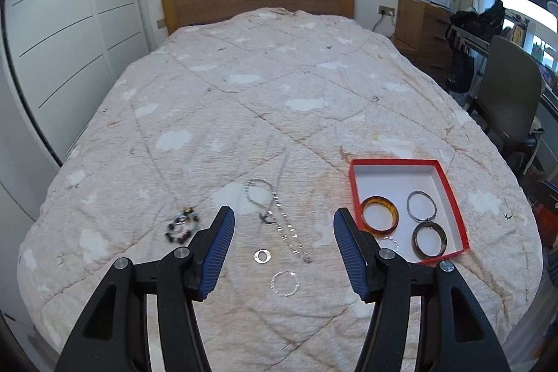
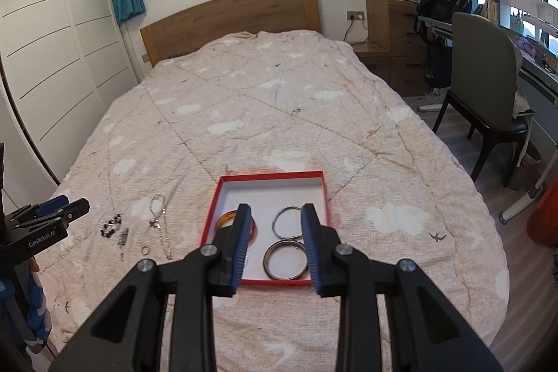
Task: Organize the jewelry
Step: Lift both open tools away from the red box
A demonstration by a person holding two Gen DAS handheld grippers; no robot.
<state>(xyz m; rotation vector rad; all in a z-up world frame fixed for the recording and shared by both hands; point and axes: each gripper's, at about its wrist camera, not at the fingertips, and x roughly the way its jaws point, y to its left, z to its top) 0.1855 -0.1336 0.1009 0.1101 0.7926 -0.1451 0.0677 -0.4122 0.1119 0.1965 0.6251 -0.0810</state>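
My left gripper (image 1: 283, 211) hangs open over the quilt with nothing between its blue pads. Under it lie a chain necklace (image 1: 284, 225), a beaded silver loop (image 1: 248, 194), a small flat ring (image 1: 258, 256), a sparkly bracelet (image 1: 273, 283) and a dark bead bracelet (image 1: 171, 230). To the right stands a red box (image 1: 394, 161) holding an amber bangle (image 1: 378, 199), a silver bangle (image 1: 409, 203) and a dark bangle (image 1: 415, 241). My right gripper (image 2: 275, 207) is open and empty above the red box (image 2: 272, 175). The left gripper (image 2: 69, 204) shows at the right wrist view's left edge.
The jewelry lies near the foot of a bed with a pink cloud quilt (image 2: 279, 100) and wooden headboard (image 2: 230, 13). White wardrobe doors (image 2: 52, 40) run along the left. A chair (image 2: 488, 75), desk and wood floor are on the right. A blue-striped sleeve (image 2: 35, 312) shows low left.
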